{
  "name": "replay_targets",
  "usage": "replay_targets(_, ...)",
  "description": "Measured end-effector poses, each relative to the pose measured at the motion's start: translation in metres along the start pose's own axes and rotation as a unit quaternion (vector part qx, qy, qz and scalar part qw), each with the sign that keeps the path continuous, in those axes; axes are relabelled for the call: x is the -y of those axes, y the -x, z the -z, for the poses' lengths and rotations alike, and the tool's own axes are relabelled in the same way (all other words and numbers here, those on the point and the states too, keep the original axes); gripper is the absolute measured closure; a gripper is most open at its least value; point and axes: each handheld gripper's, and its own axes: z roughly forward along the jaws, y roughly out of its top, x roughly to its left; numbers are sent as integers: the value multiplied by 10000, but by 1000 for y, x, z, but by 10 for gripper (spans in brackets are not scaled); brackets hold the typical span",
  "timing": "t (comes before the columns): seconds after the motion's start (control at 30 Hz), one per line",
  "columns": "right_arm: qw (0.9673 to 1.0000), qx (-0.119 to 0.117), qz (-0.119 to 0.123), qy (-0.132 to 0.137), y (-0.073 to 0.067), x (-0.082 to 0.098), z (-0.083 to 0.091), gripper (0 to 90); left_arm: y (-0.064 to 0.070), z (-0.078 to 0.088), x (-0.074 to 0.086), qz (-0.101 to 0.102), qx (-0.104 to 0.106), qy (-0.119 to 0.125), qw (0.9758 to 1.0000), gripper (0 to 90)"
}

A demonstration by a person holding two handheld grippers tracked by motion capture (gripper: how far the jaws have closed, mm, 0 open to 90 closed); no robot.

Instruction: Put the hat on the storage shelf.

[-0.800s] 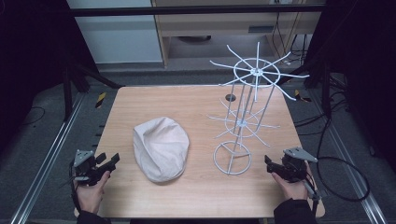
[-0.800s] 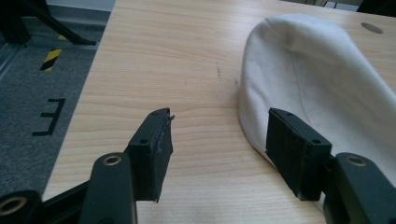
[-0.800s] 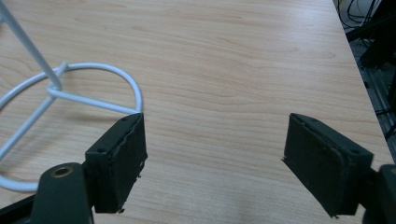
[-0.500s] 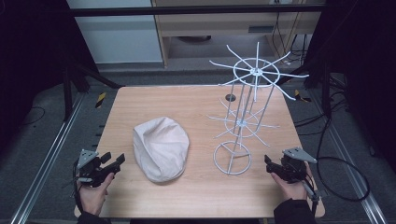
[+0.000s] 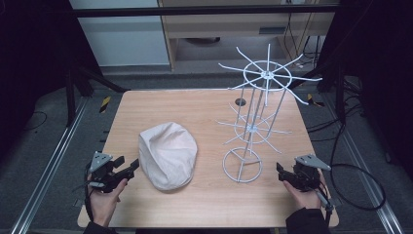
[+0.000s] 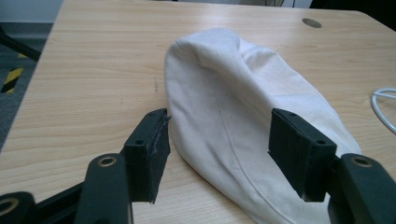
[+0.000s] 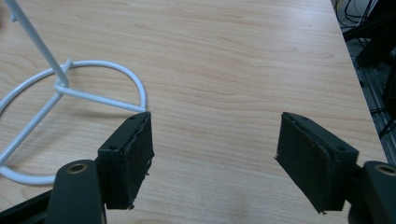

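A: Obstacles on the table [image 5: 146, 105]?
B: 2. A cream cap [image 5: 168, 153] left of centre; a white wire rack [image 5: 253, 124] right of centre, spokes fanning wide at 2 levels, ring base [image 5: 242, 165] on the wood.
A: Free lanes?
B: Bare wood between cap and ring base, along the near edge, and across the far left half.

One cap [image 5: 168, 153] lies on the tabletop [image 5: 204, 112]. One wire rack [image 5: 255, 117] stands there. Two tongs: left [image 5: 132, 166], right [image 5: 280, 170].
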Motion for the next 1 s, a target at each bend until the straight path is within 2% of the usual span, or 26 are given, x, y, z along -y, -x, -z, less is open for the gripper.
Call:
replay_targets(0.43,10000,-19,26,-94,0,2,-1,272,27,-15,-8,-186,195,-179,9995,366)
replay_targets(0.47,10000,-27,8,-86,-1,2,0,272,31,-17,-9,-251,219,-201,9992,369)
replay_targets(0.9,9999,-39,-7,-136,0,2,-1,266,45,-40,-12,-242,205,-379,9988,342)
replay_targets(1.0,9999,-49,-1,-147,0,2,-1,265,46,-44,-15,-211,151,-355,9990,334)
